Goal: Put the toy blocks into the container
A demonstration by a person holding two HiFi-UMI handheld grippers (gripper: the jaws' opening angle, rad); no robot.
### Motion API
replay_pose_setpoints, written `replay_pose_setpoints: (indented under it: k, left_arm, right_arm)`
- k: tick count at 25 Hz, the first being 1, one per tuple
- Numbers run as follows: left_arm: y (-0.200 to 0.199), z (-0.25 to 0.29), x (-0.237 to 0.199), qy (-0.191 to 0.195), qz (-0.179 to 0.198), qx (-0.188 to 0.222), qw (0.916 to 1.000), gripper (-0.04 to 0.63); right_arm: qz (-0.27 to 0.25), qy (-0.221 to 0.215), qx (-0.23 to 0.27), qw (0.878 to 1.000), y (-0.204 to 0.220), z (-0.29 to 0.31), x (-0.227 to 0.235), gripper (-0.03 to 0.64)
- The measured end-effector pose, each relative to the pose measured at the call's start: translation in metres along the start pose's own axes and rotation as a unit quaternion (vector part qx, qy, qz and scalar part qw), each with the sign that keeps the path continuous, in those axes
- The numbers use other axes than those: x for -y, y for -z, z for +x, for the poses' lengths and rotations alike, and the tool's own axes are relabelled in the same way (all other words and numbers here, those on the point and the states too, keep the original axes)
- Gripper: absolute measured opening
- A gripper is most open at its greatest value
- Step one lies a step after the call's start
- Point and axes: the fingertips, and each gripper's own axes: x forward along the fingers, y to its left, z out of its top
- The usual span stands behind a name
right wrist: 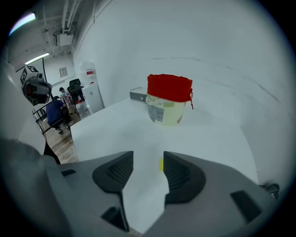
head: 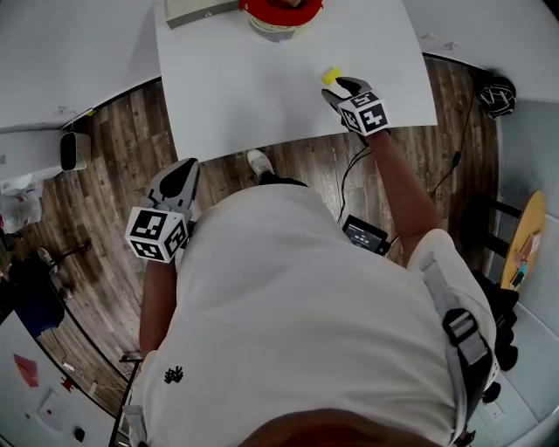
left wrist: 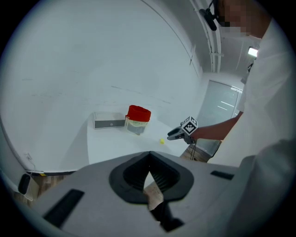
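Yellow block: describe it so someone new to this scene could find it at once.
Start at the white table, whose far edge holds a red-topped container and a grey box. Come to its near right part, where the right gripper reaches in: the yellow block lies at its open jaws' tips. It is the only yellow thing there.

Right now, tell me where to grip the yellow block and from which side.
Take the yellow block across its opposite sides, coming from the near edge of the table with the open right gripper, which points at it. It lies alone there, so its sides look free.
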Motion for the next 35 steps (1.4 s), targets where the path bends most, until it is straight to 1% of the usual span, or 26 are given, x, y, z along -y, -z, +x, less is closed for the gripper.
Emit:
replay_pose_setpoints:
  k: [6, 12, 19, 24, 29, 35]
  left_arm:
    - [-0.011, 0.015, -0.003, -0.012, -0.001, 0.001, 0.9999, 0.006]
    - [-0.02, 0.03, -0.001, -0.027, -0.008, -0.002, 0.9996, 0.006]
    - [-0.025, 0.039, -0.003, -0.045, -0.018, -0.01, 0.9988, 0.006]
    - [-0.03, 0.046, -0.005, -0.047, -0.015, -0.013, 0.9987, 0.006]
    - [-0.038, 0.054, -0.004, -0.046, -0.009, -0.015, 0.9988, 0.006]
    - [-0.044, 0.063, -0.005, -0.042, -0.006, -0.015, 0.999, 0.006]
  right_arm:
    - [-0.003, 0.005, -0.038, 0.999, 0.019, 0.024, 0.032, 0.237]
    - [-0.005, -0.014, -0.072, 0.997, 0.031, 0.049, 0.048, 0.262]
    - [0.004, -0.033, -0.096, 0.995, 0.039, 0.068, 0.055, 0.275]
    - [0.013, -0.044, -0.101, 0.994, 0.039, 0.076, 0.056, 0.276]
    - [0.006, -0.058, -0.094, 0.994, 0.038, 0.075, 0.054, 0.272]
    - [-0.011, -0.062, -0.087, 0.994, 0.026, 0.063, 0.051, 0.27]
